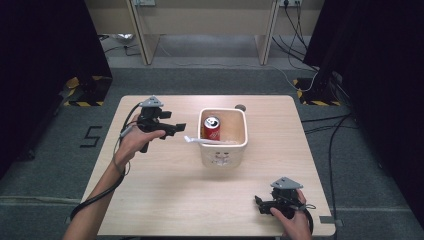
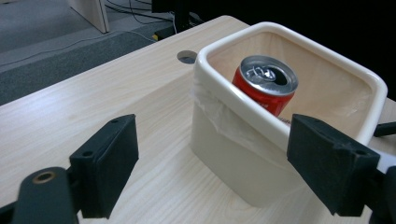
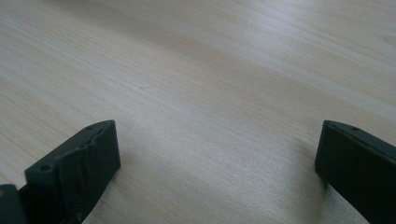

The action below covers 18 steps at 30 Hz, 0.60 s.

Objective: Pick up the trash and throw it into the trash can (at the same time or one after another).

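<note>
Standing upright inside the cream bin (image 1: 223, 150), the red can (image 1: 211, 128) is sitting near the middle of the desk (image 1: 165, 200). A white scrap (image 1: 192, 140) is hanging over the bin's rim at 9 o'clock. The left gripper (image 1: 176, 128) is hovering just beside that rim, spread wide and holding nothing. At 5 o'clock, well apart, the right gripper (image 1: 258, 202) is resting low, also spread and holding nothing.

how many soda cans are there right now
1: a red soda can stands upright inside the cream bin mid-table, near its left wall. The bin's walls may hide more.
</note>
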Tool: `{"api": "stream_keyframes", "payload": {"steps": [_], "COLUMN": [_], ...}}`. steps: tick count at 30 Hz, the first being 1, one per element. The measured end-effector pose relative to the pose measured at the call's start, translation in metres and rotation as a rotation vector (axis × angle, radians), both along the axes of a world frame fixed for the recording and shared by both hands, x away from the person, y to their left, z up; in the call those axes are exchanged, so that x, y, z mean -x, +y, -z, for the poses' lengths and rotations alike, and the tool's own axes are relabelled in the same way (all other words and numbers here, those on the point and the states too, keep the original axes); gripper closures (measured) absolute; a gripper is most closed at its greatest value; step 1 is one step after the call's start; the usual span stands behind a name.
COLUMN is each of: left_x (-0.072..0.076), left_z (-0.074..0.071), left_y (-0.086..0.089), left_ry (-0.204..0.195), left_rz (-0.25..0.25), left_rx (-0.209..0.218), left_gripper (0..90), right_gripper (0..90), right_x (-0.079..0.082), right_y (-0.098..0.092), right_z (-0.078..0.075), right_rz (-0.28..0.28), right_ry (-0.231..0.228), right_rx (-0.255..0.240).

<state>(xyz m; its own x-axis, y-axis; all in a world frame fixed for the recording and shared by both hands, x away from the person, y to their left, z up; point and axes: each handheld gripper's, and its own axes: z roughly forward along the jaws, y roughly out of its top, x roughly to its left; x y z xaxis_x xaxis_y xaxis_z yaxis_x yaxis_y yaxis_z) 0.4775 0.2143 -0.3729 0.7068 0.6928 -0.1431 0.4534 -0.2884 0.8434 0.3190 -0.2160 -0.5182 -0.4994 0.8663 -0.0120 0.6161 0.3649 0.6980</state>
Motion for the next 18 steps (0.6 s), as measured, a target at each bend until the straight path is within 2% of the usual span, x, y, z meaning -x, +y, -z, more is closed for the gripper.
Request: {"api": "stream_keyframes", "payload": {"steps": [4,12,18], "left_x": [0.004,0.012,0.017], "left_z": [0.010,0.028,0.042], "left_y": [0.003,0.009,0.013], "left_ry": [-0.008,-0.009,0.008], "left_rz": [-0.021,-0.034,-0.043], "left_rx": [-0.025,-0.025,-0.022], "left_gripper": [16.3,16.3,16.3], "right_gripper": [0.3,0.3,0.3], "right_x": [0.000,0.000,0.000], "right_y": [0.000,0.000,0.000], "right_z": [0.000,0.000,0.000], "right_rz": [0.000,0.000,0.000], "right_ry": [-0.001,0.000,-0.001], "right_rx": [0.000,0.000,0.000]}}
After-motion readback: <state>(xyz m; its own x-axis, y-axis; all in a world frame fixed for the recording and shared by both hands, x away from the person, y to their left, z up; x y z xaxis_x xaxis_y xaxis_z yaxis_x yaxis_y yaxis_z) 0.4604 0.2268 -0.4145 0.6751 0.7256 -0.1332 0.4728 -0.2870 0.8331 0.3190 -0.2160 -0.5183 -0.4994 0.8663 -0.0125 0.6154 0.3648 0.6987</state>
